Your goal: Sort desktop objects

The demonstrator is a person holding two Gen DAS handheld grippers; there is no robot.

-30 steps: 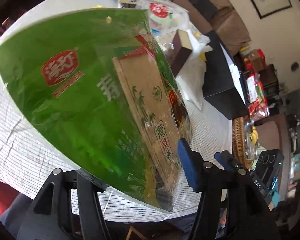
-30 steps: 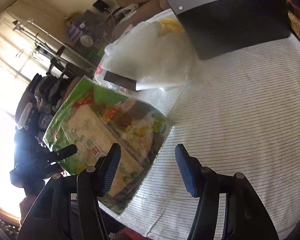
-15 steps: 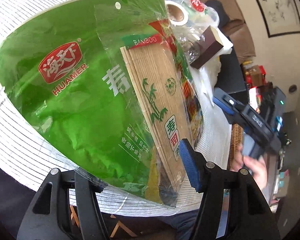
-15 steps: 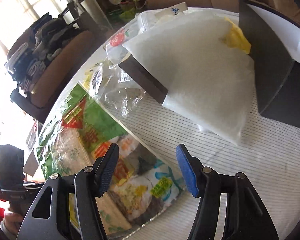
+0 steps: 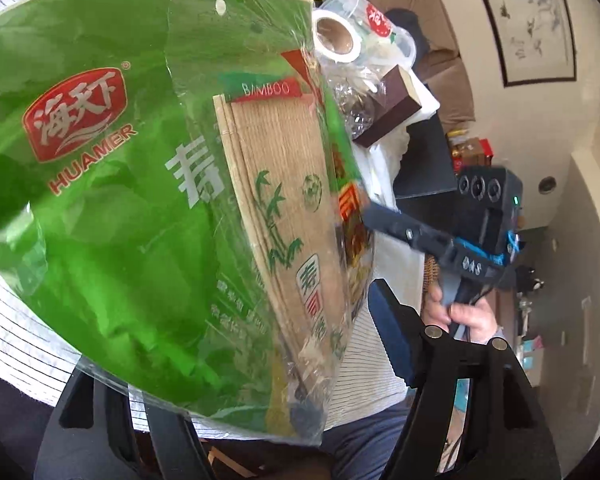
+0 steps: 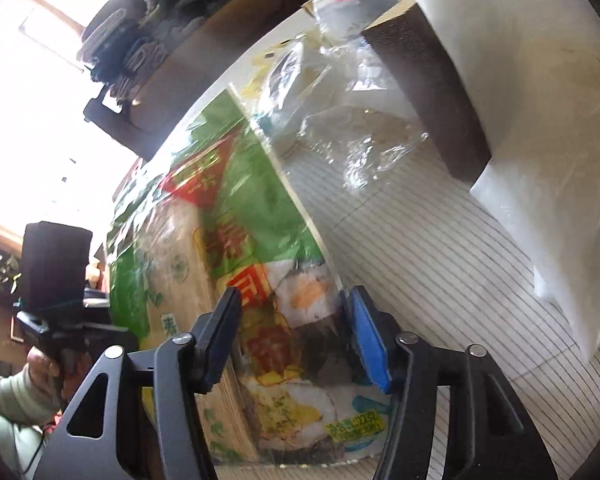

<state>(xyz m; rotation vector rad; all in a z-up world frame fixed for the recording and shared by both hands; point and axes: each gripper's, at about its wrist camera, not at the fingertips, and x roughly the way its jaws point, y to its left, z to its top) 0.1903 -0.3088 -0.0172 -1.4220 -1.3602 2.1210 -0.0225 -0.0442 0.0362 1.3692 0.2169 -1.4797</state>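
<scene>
A green plastic pack with a bamboo sushi mat inside (image 5: 148, 208) fills the left wrist view, raised above the striped table. My left gripper (image 5: 260, 364) has its jaws apart around the pack's lower end, with the left finger hidden behind the bag, so its grip is unclear. My right gripper (image 6: 292, 340) has come over the pack (image 6: 236, 264), fingers wide apart on either side of its printed edge, not closed. The right gripper also shows in the left wrist view (image 5: 424, 236).
Behind the pack lie a tape roll (image 5: 336, 40), a crumpled clear bag (image 6: 340, 136), a brown block (image 6: 428, 92), a white plastic bag (image 6: 540, 120) and a black folder (image 5: 424, 160). The striped tablecloth (image 6: 440, 280) shows right of the pack.
My right gripper has moved in toward the pack until its fingers straddle the edge. The pack in the left gripper has risen and tilted a little closer to the camera.
</scene>
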